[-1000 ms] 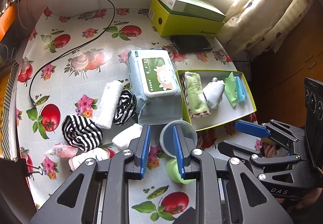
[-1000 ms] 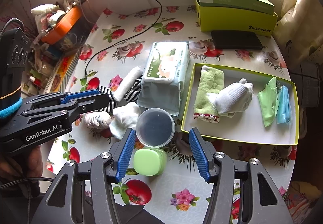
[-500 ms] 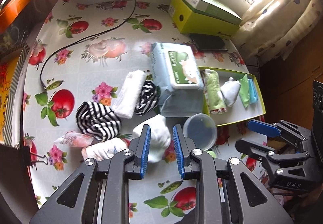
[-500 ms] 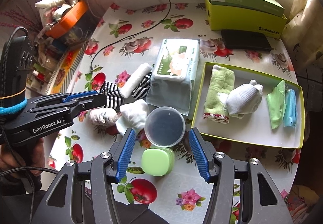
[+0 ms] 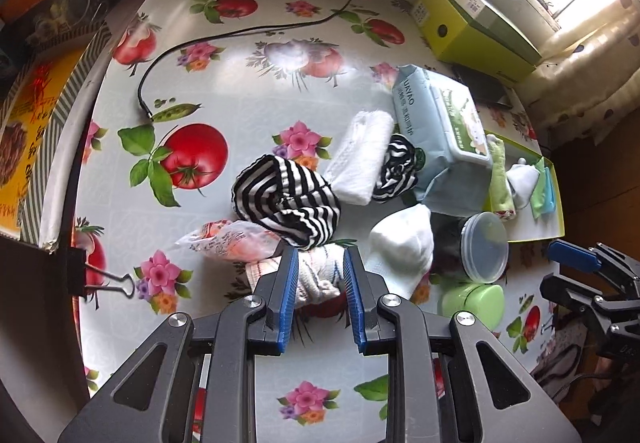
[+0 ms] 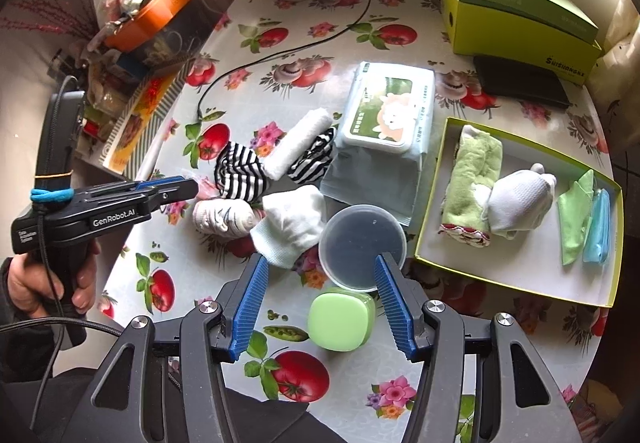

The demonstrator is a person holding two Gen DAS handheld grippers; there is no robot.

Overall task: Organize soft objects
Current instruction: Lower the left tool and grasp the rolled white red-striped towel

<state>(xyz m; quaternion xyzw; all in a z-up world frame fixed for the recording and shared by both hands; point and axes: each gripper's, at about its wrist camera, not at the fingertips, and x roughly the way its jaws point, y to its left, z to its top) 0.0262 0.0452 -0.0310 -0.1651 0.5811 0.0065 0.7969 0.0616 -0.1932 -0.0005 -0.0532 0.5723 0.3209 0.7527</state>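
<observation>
On the flowered table (image 6: 352, 39), at the far left, a hand (image 6: 48, 283) holds the left tool (image 5: 318, 263), which points down over a rolled white sock with dark stripes (image 5: 320, 277). Its two blue fingers (image 5: 289, 295) stand a little apart, one on each side of the sock, and I cannot tell if they press it or only frame it. Just beside this sock lies a small pink plastic packet (image 5: 236, 241), and behind it a black and white striped bundle (image 5: 286, 199). Next comes a rolled white towel (image 6: 298, 145), and a second striped piece (image 6: 314, 157) rests against it. In front of these a white cloth (image 6: 290, 225) lies crumpled, touching a round clear lid (image 6: 362, 247). A pack of wet wipes (image 6: 386, 123) sits behind the lid.

Nearer to me the right tool (image 6: 318, 299) hangs above the table with its fingers wide apart and nothing between them; a small green case (image 6: 340, 321) lies below it, close to the lid. To the right stands a shallow box with a yellow-green rim (image 6: 516, 283). Inside it, from left to right, are a folded green towel (image 6: 474, 183), a white sock ball (image 6: 520, 199), a light green cloth (image 6: 574, 219) and a blue cloth (image 6: 598, 227), the last two touching. Behind this box, near the window, a closed green carton (image 6: 516, 23) stands, with a flat black thing (image 6: 522, 81) in front of it.
</observation>
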